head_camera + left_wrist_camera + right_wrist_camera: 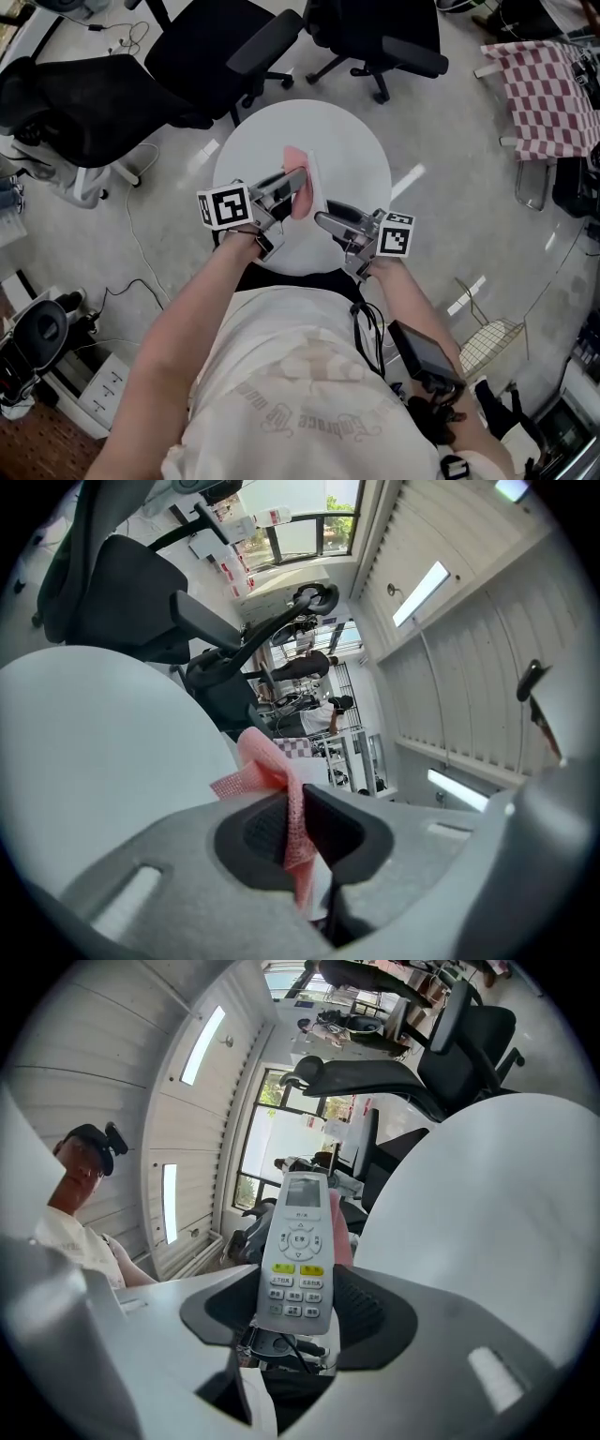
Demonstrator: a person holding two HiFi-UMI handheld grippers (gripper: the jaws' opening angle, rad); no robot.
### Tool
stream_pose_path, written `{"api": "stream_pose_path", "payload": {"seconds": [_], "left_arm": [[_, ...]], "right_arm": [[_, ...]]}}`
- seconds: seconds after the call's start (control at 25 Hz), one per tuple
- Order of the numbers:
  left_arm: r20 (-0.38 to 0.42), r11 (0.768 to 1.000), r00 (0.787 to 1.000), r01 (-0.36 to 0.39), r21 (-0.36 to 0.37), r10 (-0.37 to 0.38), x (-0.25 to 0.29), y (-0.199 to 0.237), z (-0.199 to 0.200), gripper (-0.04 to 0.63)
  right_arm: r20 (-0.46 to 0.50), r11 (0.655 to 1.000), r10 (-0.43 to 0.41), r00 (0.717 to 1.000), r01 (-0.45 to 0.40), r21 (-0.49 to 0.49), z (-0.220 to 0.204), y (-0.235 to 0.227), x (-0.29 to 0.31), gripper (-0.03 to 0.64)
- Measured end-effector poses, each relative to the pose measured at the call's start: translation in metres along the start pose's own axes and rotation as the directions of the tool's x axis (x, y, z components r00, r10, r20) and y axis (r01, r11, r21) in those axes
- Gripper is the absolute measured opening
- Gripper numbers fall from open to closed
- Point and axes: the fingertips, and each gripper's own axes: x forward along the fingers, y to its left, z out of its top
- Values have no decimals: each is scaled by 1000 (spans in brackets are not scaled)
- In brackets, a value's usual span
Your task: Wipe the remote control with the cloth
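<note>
My right gripper (295,1309) is shut on a white remote control (298,1246), which stands up from the jaws with its screen and buttons facing the camera. My left gripper (292,834) is shut on a pink cloth (272,771). The cloth (343,1232) shows just behind the remote's right edge, pressed against or very close to its back. In the head view both grippers meet above the near part of the round white table (347,141). There the left gripper (296,180) holds the cloth (298,199) against the thin white remote (314,183), and the right gripper (323,221) sits just below it.
Black office chairs (216,47) stand around the far side of the table. A checked cloth (548,94) hangs over something at the upper right. Cables run over the floor (141,244) at the left. A wire basket (487,347) sits on the floor at the lower right.
</note>
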Motion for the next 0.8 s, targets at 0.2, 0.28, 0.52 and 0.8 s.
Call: {"api": "stream_pose_path", "payload": {"seconds": [0.2,0.28,0.52,0.8], "left_arm": [[35,1000,999,2,15,-2,2,1,23,26],[41,1000,999,1,24,-2,2,-1,28,26],[10,1000,1000,-2,20,2,5,-1,18,26],[-83,1000,996,-15,-15,14,12,4,-27,26]], "right_arm": [[-31,1000,16,999,-16,19,-9,0,-5,250],[-46,1000,20,999,-19,21,-14,0,-7,250],[-14,999,5,1000,-4,38,-11,-6,-8,250],[61,998,-3,998,-1,69,6,-14,-4,250]]}}
